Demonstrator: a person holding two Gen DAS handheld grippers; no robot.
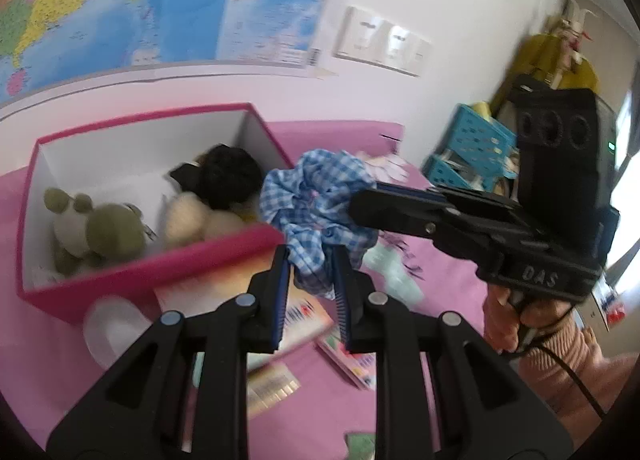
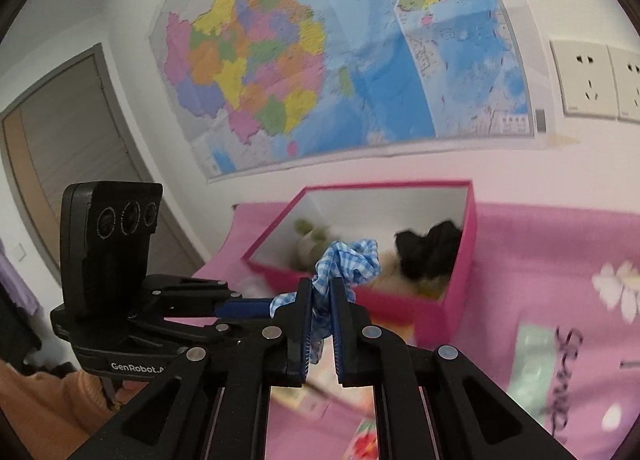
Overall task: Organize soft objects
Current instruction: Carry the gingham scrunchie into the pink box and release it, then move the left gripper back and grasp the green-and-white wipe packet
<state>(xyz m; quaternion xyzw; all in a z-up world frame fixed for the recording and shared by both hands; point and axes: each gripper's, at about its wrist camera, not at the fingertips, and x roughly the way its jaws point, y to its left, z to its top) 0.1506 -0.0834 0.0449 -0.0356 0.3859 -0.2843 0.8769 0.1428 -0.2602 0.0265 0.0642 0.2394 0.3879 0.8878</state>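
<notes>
Both grippers, left [image 1: 310,272] and right [image 2: 321,296], clamped on checked cloth [image 1: 316,196]; red box [image 1: 148,268] at ten o'clock, nearer left.

The box [image 1: 148,264] sits on the bed [image 1: 440,300] against the wall, under the map [image 2: 320,60]. Inside it, one stuffed toy [image 1: 92,228] lies left and a second toy [image 1: 224,180] right. The cloth [image 1: 316,200] hangs just right of the box, above books [image 1: 296,316] lying before it.

Checked cloth [image 2: 345,260] betw. both tongs' tips
</notes>
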